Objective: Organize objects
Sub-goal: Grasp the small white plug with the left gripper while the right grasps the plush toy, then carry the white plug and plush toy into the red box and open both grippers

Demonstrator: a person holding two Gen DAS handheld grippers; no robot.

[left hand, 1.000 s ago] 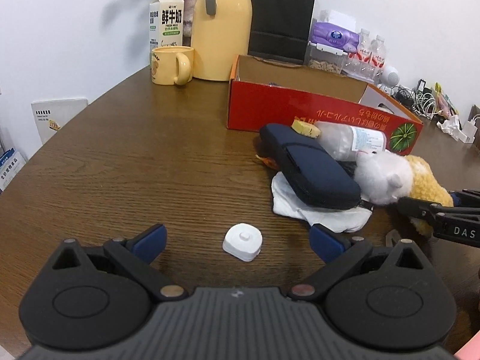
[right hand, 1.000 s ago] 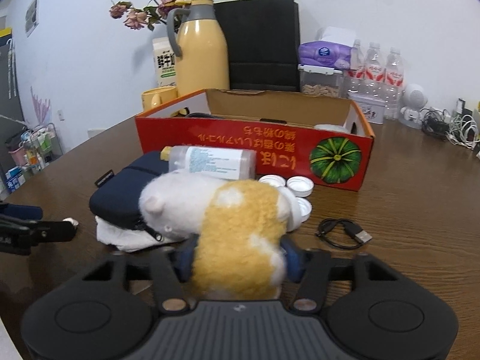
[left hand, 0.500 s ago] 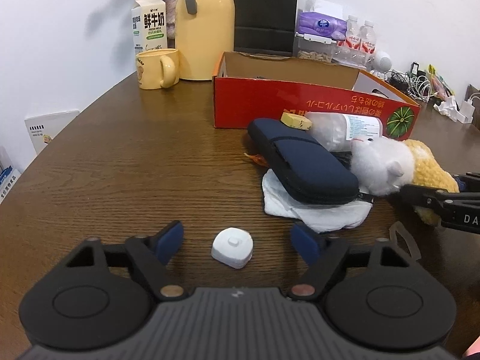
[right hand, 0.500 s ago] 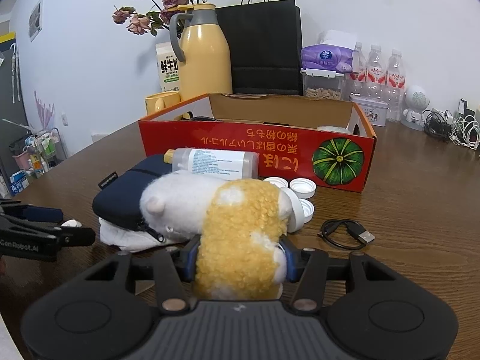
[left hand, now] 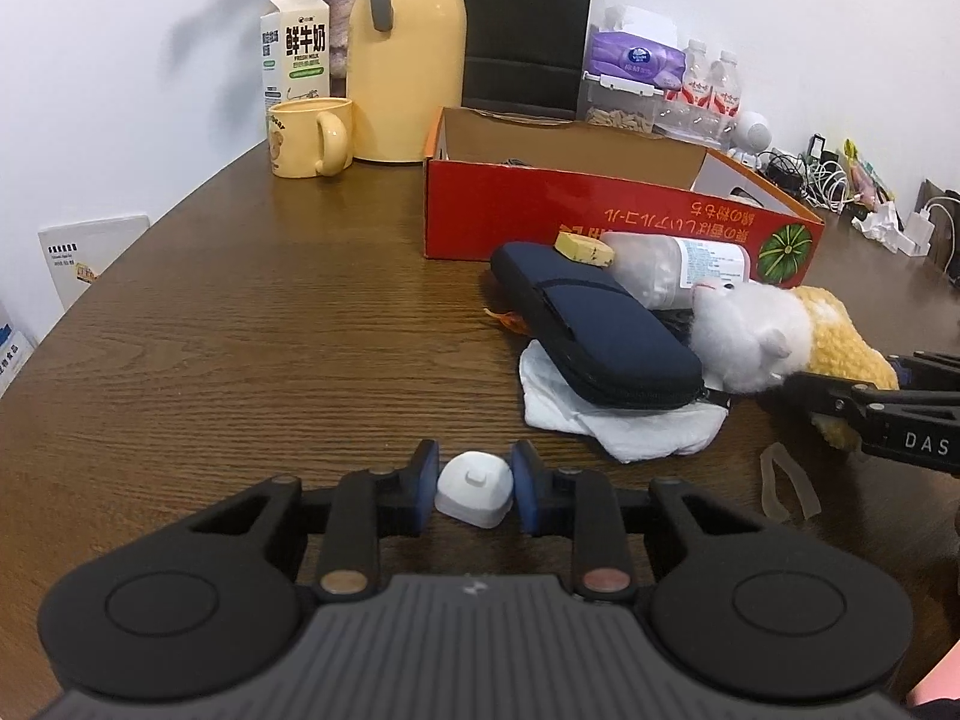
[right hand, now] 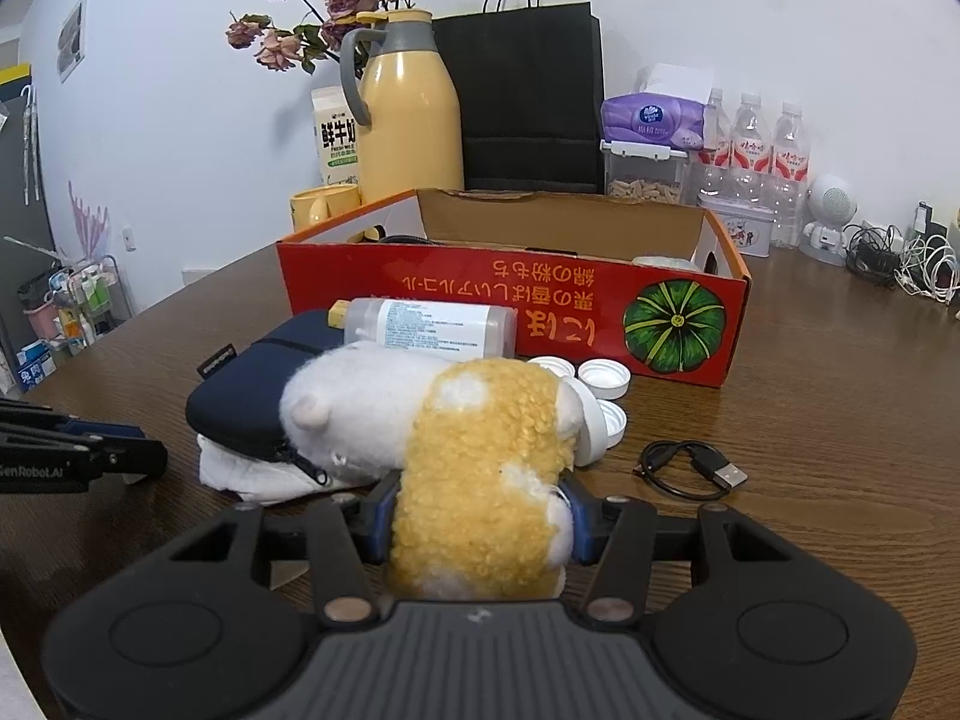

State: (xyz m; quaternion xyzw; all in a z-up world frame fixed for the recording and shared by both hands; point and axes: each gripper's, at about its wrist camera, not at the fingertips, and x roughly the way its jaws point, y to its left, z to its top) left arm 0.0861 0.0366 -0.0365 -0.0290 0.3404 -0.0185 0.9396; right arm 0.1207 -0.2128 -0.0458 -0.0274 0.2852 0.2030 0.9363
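Note:
A small white plastic piece [left hand: 474,487] with a square knob lies on the wooden table [left hand: 240,330]. My left gripper [left hand: 474,483] is closing around it, and both blue pads touch its sides. My right gripper [right hand: 480,519] is shut on the yellow rear half of a white and yellow plush hamster [right hand: 474,456]. The hamster's head rests against a navy zip pouch [left hand: 600,330]. An open red cardboard box [left hand: 600,216] stands behind the pile. The right gripper's fingers [left hand: 840,402] show at the right edge of the left wrist view.
The pouch lies on a white cloth [left hand: 630,426], beside a toppled clear bottle [left hand: 678,264]. Loose white caps [right hand: 603,378] and a black USB cable [right hand: 690,468] lie right of the hamster. A yellow mug [left hand: 306,138], thermos [left hand: 408,60] and milk carton [left hand: 297,48] stand at the back.
My left gripper's jaws have come in from wide open until the pads meet the small white piece. The right gripper has kept its hold on the plush hamster without moving.

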